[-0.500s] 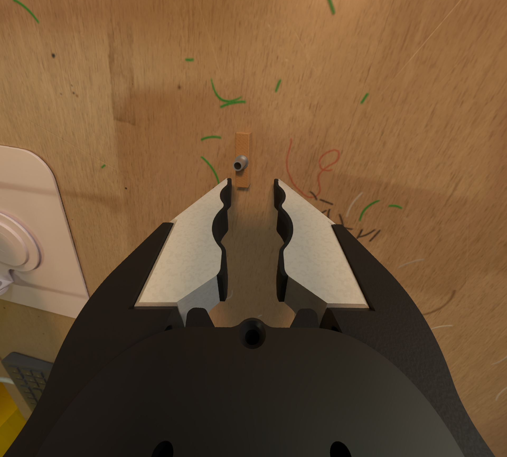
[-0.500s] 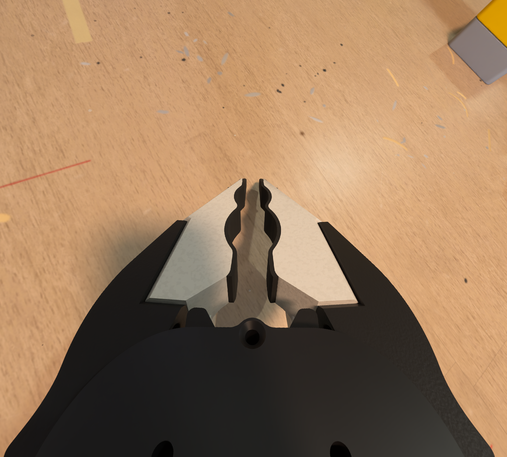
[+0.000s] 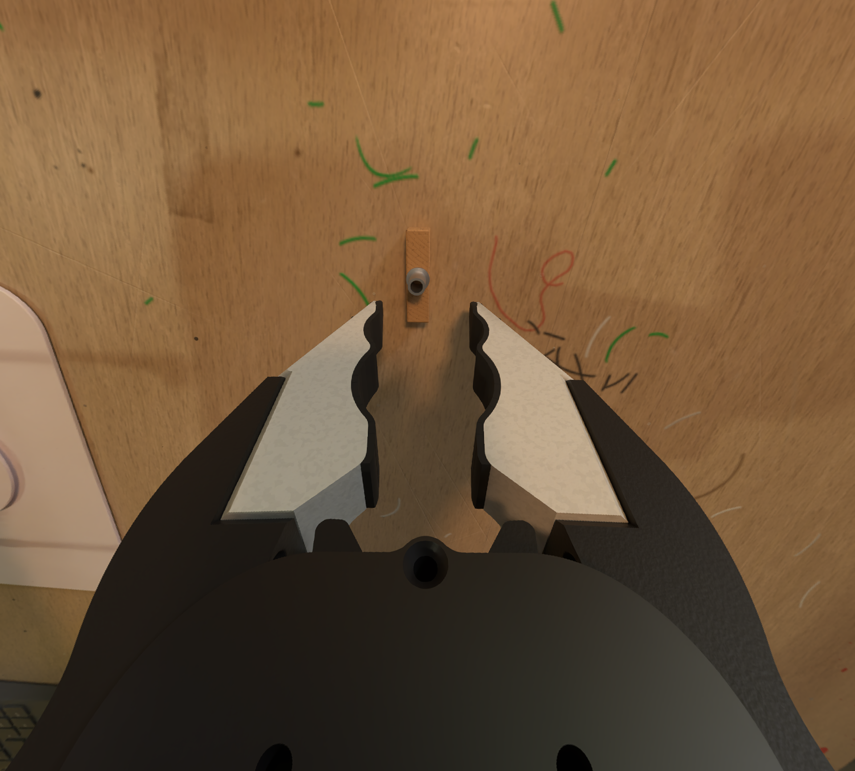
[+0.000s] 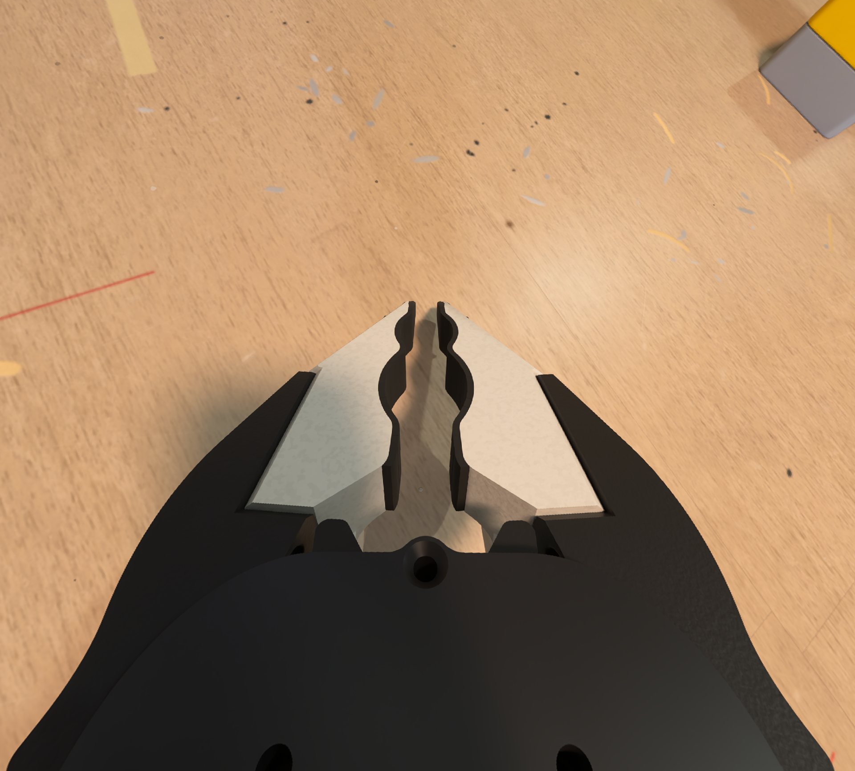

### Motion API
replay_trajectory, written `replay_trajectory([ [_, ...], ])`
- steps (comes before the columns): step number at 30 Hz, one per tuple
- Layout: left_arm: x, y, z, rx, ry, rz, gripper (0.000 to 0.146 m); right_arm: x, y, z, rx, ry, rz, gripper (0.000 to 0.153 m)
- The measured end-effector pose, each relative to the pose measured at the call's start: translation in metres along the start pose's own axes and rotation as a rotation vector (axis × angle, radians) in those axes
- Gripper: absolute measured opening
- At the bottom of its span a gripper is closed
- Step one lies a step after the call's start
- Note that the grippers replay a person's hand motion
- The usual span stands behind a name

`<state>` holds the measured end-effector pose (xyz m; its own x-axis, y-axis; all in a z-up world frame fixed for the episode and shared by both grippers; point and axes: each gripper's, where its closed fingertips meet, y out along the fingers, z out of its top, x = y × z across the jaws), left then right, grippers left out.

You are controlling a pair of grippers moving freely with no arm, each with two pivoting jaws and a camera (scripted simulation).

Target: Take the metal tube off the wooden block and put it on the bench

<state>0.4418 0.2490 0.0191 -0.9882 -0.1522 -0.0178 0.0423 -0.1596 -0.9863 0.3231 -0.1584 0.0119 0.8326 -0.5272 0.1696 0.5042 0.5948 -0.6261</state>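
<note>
Broad wooden bench under both claws, grain running across, scribbled with green, red and black pen marks ahead of the left claw, flecked with grey and dark specks ahead of the right. White rounded appliance at the far left of the left claw, with the bench edge and a dark keyboard corner just below it. Grey-and-yellow block far ahead to the right of the right claw; pale tape strip far ahead to its left. Open bench elsewhere on all sides.

Left gripper spread wide, empty. Right gripper nearly pressed together, a narrow gap left, pinching nothing.

Slim wooden block lying flat just beyond the left fingertips, centred on the gap. Metal tube standing on it, open end up.
</note>
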Motion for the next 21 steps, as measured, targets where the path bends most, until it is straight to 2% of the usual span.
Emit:
replay_trajectory([
  [7,-0.002,0.001,0.007,0.003,0.033,0.002,0.038,0.000,0.000,0.000,-0.001,0.006,0.004,0.009],
  [13,-0.002,0.002,0.009,0.015,0.009,-0.012,0.019,0.000,0.000,0.000,0.000,0.000,0.001,0.009],
  [15,-0.003,0.002,0.006,0.004,-0.021,-0.007,0.006,0.000,0.000,0.000,0.000,0.001,0.002,0.009],
  [21,-0.002,0.000,-0.007,-0.016,-0.162,-0.035,0.006,0.000,0.000,0.000,0.001,-0.003,0.002,0.009],
])
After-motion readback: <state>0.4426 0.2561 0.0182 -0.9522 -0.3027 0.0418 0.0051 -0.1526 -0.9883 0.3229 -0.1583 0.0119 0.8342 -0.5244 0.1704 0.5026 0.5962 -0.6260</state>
